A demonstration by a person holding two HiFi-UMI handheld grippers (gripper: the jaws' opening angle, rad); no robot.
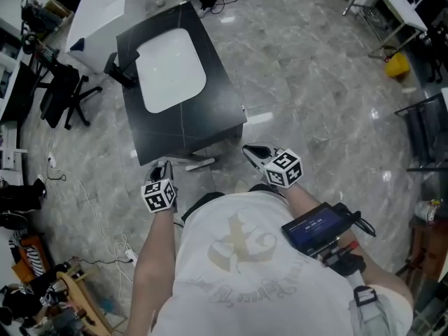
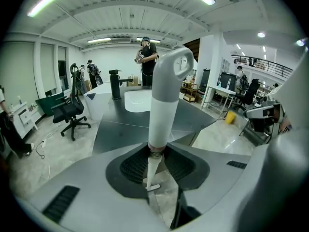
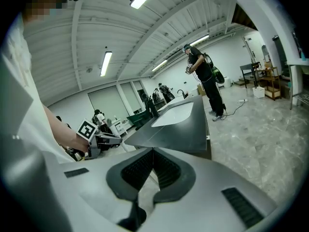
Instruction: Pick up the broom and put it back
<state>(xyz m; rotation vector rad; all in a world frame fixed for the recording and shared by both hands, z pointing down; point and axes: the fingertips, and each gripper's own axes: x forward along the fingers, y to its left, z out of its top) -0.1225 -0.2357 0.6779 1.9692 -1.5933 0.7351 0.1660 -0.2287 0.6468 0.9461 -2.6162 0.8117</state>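
A white broom handle (image 2: 164, 105) stands upright between my left gripper's (image 2: 155, 170) dark pads, which press on its narrower lower part. Its rounded top with a hanging hole (image 2: 179, 62) rises above the jaws. Far below, a small white bar (image 2: 152, 187) at its lower end rests on the marble floor; in the head view that white bar (image 1: 199, 164) lies by the counter's foot. My left gripper (image 1: 164, 168) sits just left of the bar. My right gripper (image 1: 255, 152) hovers to the right of it, and in the right gripper view its pads (image 3: 153, 153) meet with nothing between them.
A black counter (image 1: 175, 128) with a white sink (image 1: 171, 68) and a dark faucet (image 1: 122, 68) stands straight ahead. Left of it is an office chair (image 1: 66, 93), with cables on the floor. Someone stands behind the counter (image 2: 147, 57). A yellow object (image 1: 397, 65) lies far right.
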